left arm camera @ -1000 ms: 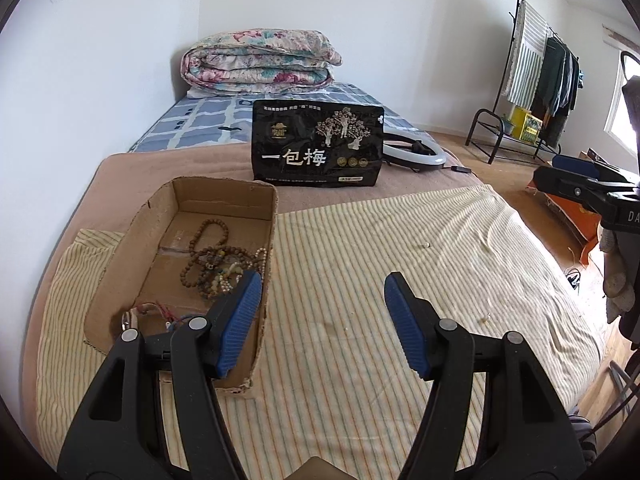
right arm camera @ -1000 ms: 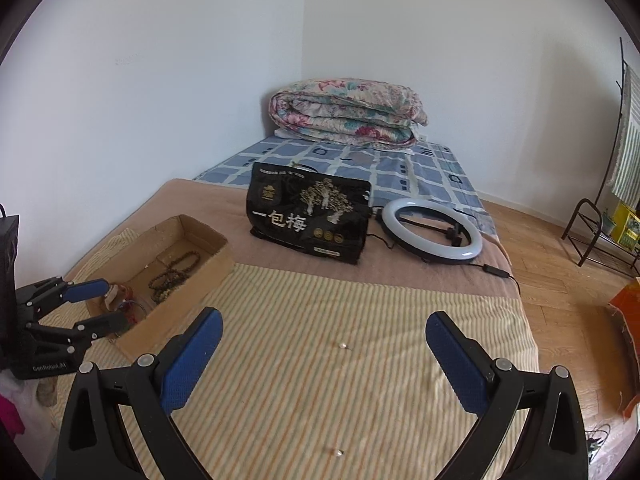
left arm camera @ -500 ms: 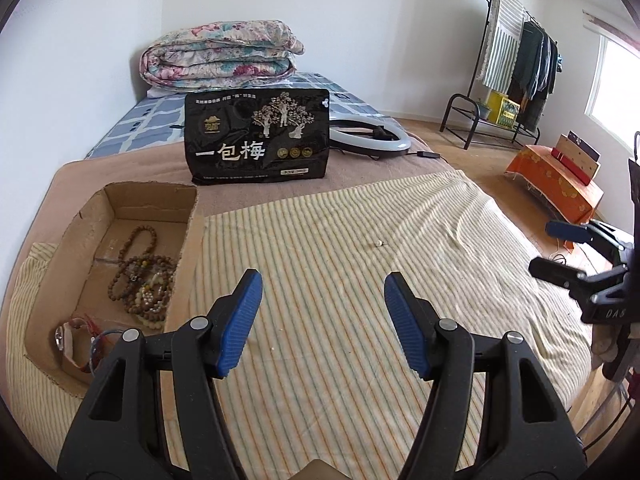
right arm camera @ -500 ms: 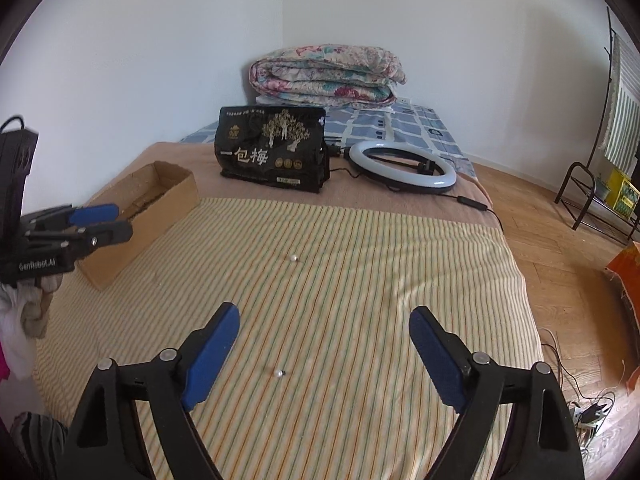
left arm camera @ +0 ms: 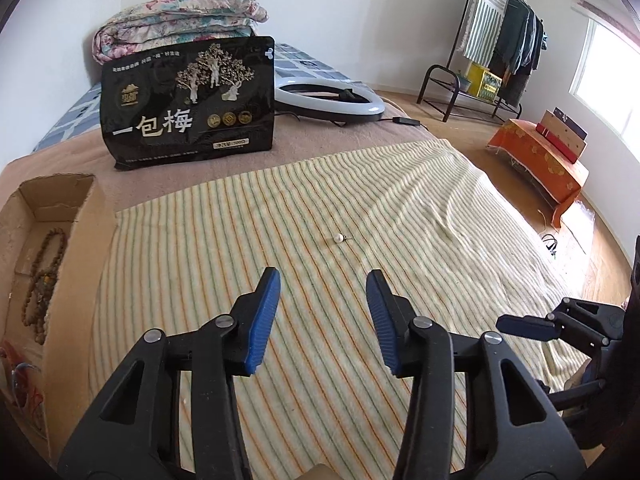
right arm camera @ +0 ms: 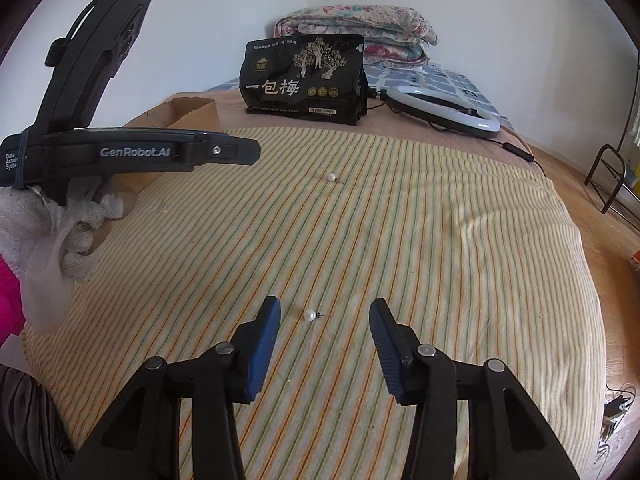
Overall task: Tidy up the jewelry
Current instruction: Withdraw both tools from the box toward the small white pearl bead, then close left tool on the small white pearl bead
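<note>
Two pearl earrings lie on the striped cloth (right arm camera: pixel 400 240). The far pearl earring (left arm camera: pixel 339 238) (right arm camera: pixel 331 177) rests just ahead of my left gripper (left arm camera: pixel 324 280), whose jaws are closing with nothing between them. The near pearl earring (right arm camera: pixel 310 315) lies between the fingertips of my right gripper (right arm camera: pixel 325 306), closer to the left pad; those jaws are closing too and do not touch it. A cardboard box (left arm camera: pixel 80 240) (right arm camera: pixel 192 110) at the left holds brown bead bracelets (left arm camera: pixel 44 264).
A black snack bag (left arm camera: pixel 188 108) stands behind the cloth, with a ring light (left arm camera: pixel 328 98) beside it and a folded quilt (left arm camera: pixel 176 20) at the wall. A clothes rack (left arm camera: pixel 496 48) and an orange-covered stand (left arm camera: pixel 540 160) are off the bed's right. A gloved hand (right arm camera: pixel 60 232) holds the left gripper.
Both grippers sank toward the striped cloth and their jaws narrowed. The left one moved right, from the box to the far pearl. The right one came down around the near pearl.
</note>
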A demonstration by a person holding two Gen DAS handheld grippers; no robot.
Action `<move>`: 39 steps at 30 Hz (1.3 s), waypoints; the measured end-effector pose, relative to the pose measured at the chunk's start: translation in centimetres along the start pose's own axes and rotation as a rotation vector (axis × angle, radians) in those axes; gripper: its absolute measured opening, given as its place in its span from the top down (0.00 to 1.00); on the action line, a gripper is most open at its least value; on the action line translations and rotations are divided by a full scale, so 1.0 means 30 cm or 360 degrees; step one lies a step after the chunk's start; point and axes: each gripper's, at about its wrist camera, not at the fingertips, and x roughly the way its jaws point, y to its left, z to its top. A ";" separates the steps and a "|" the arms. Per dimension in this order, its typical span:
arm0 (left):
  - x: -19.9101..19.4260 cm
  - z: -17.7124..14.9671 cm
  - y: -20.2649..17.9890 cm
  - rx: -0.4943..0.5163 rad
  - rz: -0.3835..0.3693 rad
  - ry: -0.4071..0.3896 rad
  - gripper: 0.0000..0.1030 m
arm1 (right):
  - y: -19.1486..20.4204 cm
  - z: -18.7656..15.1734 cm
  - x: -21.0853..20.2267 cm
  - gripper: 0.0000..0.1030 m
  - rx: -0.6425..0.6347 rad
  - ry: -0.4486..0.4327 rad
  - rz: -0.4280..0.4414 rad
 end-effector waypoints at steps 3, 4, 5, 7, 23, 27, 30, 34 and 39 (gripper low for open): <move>0.070 0.015 -0.009 -0.0006 -0.0024 0.0023 0.58 | -0.010 -0.007 0.019 0.60 0.0031 0.0005 0.0027; 0.093 0.019 -0.013 -0.0010 -0.0036 0.0030 0.58 | -0.011 -0.009 0.024 0.61 0.0039 0.0003 0.0034; 0.115 0.024 -0.017 -0.0008 -0.0039 0.0038 0.61 | -0.012 -0.011 0.026 0.61 0.0042 -0.0002 0.0040; 0.159 0.036 -0.031 0.0019 -0.0017 0.0052 0.63 | -0.010 -0.010 0.032 0.61 0.0041 -0.0008 0.0051; 0.351 0.074 -0.066 0.0126 0.0059 0.0125 0.78 | 0.008 -0.024 0.072 0.68 0.0029 0.0004 0.0106; 0.358 0.071 -0.063 0.0125 0.0062 0.0133 0.83 | 0.011 -0.019 0.087 0.71 0.0024 0.0014 0.0106; 0.361 0.072 -0.061 0.0115 0.0068 0.0133 0.88 | 0.016 -0.016 0.103 0.76 0.0007 0.0036 0.0096; 0.359 0.071 -0.061 0.0115 0.0071 0.0130 0.90 | 0.011 -0.019 0.110 0.87 0.0014 0.0049 0.0094; 0.346 0.070 -0.057 0.0105 0.0068 0.0122 0.90 | -0.009 -0.026 0.098 0.92 0.0072 0.0023 0.0114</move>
